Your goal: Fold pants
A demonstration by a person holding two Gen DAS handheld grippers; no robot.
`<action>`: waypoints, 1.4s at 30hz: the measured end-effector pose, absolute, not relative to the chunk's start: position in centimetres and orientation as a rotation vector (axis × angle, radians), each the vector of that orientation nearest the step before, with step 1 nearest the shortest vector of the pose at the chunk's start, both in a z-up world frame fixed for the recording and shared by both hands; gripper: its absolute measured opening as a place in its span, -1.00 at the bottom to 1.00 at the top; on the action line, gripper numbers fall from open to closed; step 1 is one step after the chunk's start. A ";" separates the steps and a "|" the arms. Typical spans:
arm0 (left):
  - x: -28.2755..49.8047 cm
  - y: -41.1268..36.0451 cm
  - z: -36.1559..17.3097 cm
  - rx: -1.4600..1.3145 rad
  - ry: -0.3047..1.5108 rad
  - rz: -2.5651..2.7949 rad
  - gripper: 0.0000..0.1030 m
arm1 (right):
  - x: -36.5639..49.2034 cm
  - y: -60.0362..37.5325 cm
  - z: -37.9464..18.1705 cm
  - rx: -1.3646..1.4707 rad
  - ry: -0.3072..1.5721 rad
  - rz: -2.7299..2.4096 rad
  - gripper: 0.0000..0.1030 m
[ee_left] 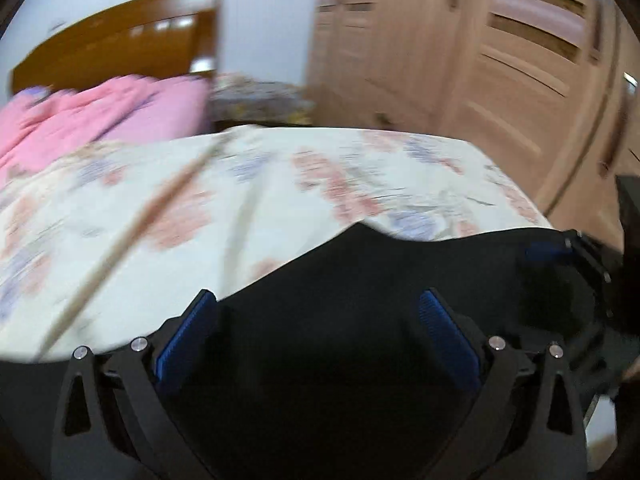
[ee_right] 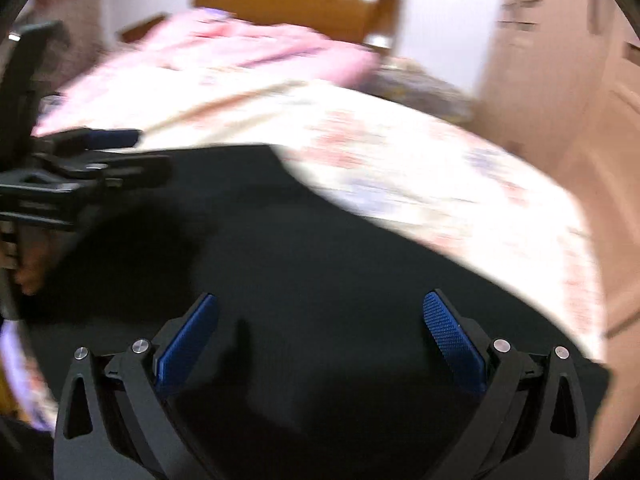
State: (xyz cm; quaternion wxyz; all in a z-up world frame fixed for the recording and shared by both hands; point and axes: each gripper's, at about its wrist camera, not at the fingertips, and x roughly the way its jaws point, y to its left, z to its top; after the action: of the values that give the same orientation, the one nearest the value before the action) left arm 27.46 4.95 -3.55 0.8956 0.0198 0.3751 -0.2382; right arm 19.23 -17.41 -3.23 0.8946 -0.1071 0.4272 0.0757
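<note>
My left gripper (ee_left: 318, 334), black-framed with blue ribbed pads, stood wide apart with nothing between its jaws, angled down over the black cloth pants (ee_left: 360, 280). My right gripper (ee_right: 320, 336), the same make, was just as wide and just as empty, also tilted down over the dark cloth.

The pants lay flat on the bed, on a cream bedsheet printed with pink and lilac flowers (ee_left: 200, 200), toward the near side of the mattress. In the left wrist view their far edge ran as a wavy line across the sheet, rising to the right where it met the bed's right-hand edge. In the right wrist view the same dark cloth spread broadly beneath me, its far edge curving from the middle of the bed toward the near right corner. Both views were blurred.

Beyond the pants the sheet lay bare up to a heap of pink bedding (ee_left: 100, 112) against the brown wooden headboard (ee_left: 120, 44). Past the bed's right edge stood pale wooden wardrobe doors with louvred panels (ee_left: 500, 60), near the mattress. From the right wrist I saw my left gripper (ee_right: 116, 136) over the left edge of the pants, well apart from the right one.
</note>
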 end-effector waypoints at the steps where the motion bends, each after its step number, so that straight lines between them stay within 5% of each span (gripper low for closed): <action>1: 28.0 4.2 -4.6 0.051 0.775 -0.507 0.96 | 19.6 -18.8 -3.9 -0.211 0.900 0.123 0.92; 5: 29.9 4.8 -6.0 -0.001 0.861 -0.500 0.96 | 19.5 -23.8 -4.7 0.037 0.909 0.170 0.89; 26: 27.1 -1.1 -3.4 0.173 0.770 -0.449 0.96 | 16.4 -26.4 -0.4 0.036 0.761 0.111 0.92; 30: 28.5 -3.8 -6.4 0.287 0.843 -0.443 0.97 | 17.6 -29.7 -2.7 0.109 0.884 0.067 0.92; 42: 29.6 -4.2 -7.3 0.287 0.867 -0.425 0.97 | 14.3 -29.7 -0.7 0.147 0.776 0.181 0.92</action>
State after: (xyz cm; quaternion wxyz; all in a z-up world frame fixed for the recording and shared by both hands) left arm 29.59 -4.20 -7.27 0.8757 0.1377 0.4155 -0.2038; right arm 14.30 -29.67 -0.73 0.9191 0.0714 0.3774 0.0880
